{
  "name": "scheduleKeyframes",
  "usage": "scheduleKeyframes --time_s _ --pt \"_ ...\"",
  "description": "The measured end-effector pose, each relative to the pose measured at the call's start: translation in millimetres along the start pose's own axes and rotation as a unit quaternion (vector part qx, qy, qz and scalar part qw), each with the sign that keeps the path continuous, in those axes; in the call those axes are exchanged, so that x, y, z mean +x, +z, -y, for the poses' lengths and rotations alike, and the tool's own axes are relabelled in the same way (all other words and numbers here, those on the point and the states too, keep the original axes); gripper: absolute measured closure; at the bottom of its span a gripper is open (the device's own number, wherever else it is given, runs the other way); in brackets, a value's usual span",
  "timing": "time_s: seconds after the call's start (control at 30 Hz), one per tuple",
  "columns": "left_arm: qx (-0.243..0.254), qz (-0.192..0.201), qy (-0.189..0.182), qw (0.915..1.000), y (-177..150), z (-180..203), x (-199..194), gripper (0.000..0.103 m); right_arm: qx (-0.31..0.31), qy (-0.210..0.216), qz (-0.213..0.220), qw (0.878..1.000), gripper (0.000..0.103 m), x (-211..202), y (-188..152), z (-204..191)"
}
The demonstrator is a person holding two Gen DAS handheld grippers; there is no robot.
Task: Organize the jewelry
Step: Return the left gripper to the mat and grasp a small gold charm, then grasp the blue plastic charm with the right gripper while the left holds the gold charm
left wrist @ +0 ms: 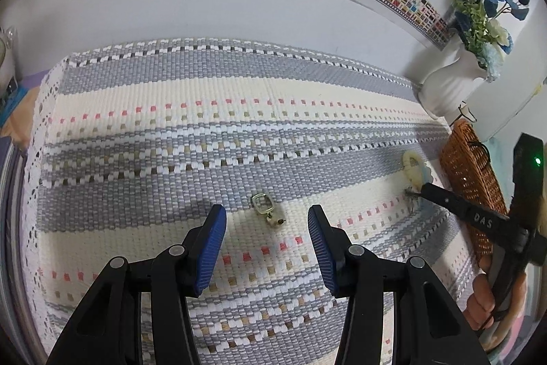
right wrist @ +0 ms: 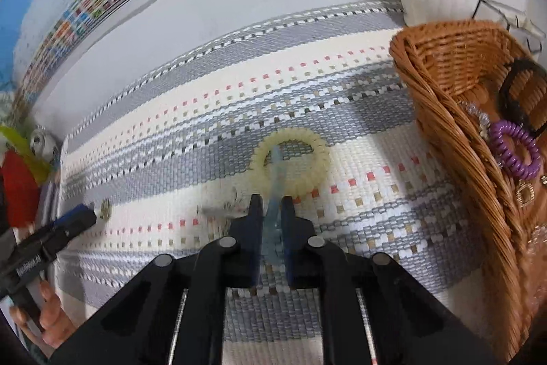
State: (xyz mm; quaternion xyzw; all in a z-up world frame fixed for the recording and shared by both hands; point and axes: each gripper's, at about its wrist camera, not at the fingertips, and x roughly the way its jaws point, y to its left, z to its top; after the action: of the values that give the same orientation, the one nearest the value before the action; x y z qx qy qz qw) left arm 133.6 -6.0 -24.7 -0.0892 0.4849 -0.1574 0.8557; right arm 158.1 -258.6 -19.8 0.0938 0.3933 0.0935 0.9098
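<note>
My left gripper (left wrist: 266, 218) is open and empty, just short of a small gold ring-shaped piece of jewelry (left wrist: 267, 210) lying on the woven mat (left wrist: 205, 139). My right gripper (right wrist: 271, 202) is shut on a pale blue translucent hair tie (right wrist: 276, 194), held just above the mat in front of a cream spiral hair tie (right wrist: 290, 161). In the left wrist view the right gripper (left wrist: 424, 188) is at the mat's right side beside the cream tie (left wrist: 412, 168). The wicker basket (right wrist: 441, 112) on the right holds a purple spiral tie (right wrist: 514, 147), a black tie and other jewelry.
A white vase (left wrist: 448, 81) with blue and white flowers stands behind the basket. A wall with a flag-bordered map runs along the back. A small silvery piece (right wrist: 225, 207) lies left of my right fingers. Red and green objects (right wrist: 20, 173) sit at the far left.
</note>
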Motion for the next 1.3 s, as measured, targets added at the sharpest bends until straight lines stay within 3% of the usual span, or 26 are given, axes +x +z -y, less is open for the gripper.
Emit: scheduleKeyframes --time_s 0.13,0.27,0.3,0.43,0.53,0.73,0.93,1.03,1.1,1.17,1.3 --pt "-0.003 -0.004 -0.007 1.0 0.0 1.2 3.7 0.052 -0.008 0.023 -0.006 1.0 0.092 -7.3 -12.1 2.4" --pt "0.015 -0.003 0.017 0.9997 -1.2 10.0 7.7 0.053 -0.008 0.041 0.002 0.999 0.092 -22.7 -22.5 10.0" --pt "0.019 -0.001 0.025 0.9995 -1.6 12.6 8.6 0.056 -0.009 0.046 0.005 0.999 0.092 -27.1 -23.9 11.3" --pt "0.043 0.001 0.059 0.9974 -3.1 23.3 14.3 0.086 -0.015 0.057 0.012 0.998 0.093 -37.4 -24.6 15.2" --pt "0.053 0.002 0.062 0.9967 -4.1 28.1 16.4 0.095 -0.018 0.059 0.015 0.998 0.095 -40.8 -23.1 17.3" --pt "0.064 0.026 0.046 0.9965 -4.3 33.9 4.9 0.095 -0.007 0.07 0.014 0.997 0.096 -40.0 -22.5 23.9" --pt "0.07 0.035 0.034 0.9963 -4.5 35.0 -4.2 0.095 -0.003 0.055 0.003 0.999 0.096 -34.8 -19.6 28.2" --pt "0.068 0.03 0.031 0.9968 -5.0 33.6 -2.7 0.095 -0.004 0.077 -0.015 0.997 0.092 -30.2 -22.4 25.2" --pt "0.064 0.026 0.028 0.9972 -4.1 33.3 -1.3 0.095 -0.017 0.06 -0.015 0.998 0.088 -28.8 -23.2 19.9" --pt "0.059 0.023 0.021 0.9978 -4.1 31.8 0.0 0.095 -0.033 0.046 -0.014 0.998 0.074 -26.7 -22.6 13.4" --pt "0.047 0.022 0.011 0.9986 -3.7 26.5 -1.0 0.095 -0.045 0.027 -0.009 0.999 0.069 -21.4 -20.2 6.4"
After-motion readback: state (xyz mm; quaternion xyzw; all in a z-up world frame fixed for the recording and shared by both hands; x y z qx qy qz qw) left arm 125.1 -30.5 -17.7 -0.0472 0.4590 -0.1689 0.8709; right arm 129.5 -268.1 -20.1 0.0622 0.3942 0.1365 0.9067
